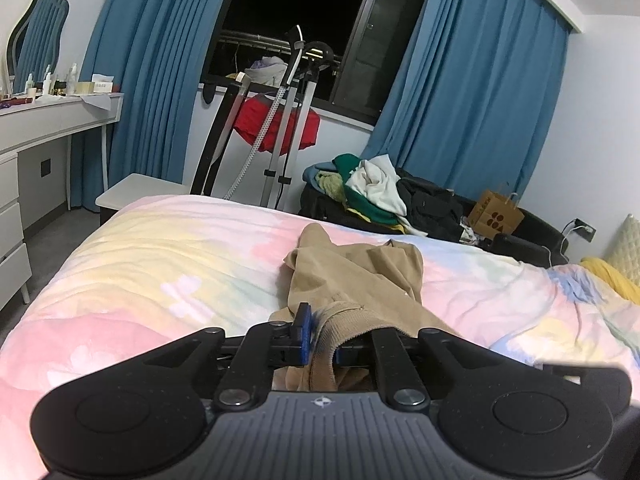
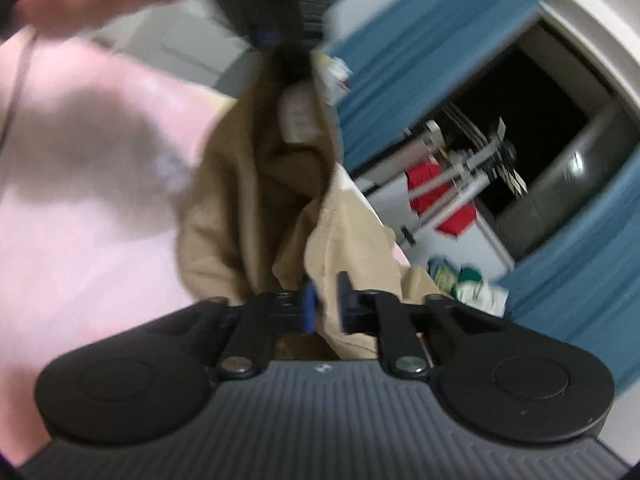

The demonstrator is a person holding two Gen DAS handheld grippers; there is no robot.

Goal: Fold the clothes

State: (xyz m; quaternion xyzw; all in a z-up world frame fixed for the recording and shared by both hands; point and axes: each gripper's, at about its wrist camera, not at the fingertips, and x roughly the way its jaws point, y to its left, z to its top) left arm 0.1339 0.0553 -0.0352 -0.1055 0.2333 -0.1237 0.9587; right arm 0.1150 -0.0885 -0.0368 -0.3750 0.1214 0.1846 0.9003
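While the bed (image 1: 160,248) is carrying most of the tan garment (image 1: 356,276), its near edge is bunching between the nearly closed fingers of the left gripper (image 1: 320,344), and the right gripper (image 2: 326,304) is pinching another edge with its fingers almost together. Both bites are looking shallow, so the cloth may be slipping out when pulled, or the fold may be coming out crooked.

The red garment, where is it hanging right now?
In the left wrist view the red garment hangs on the metal rack under the dark window, between the blue curtains, beyond the bed's far edge.
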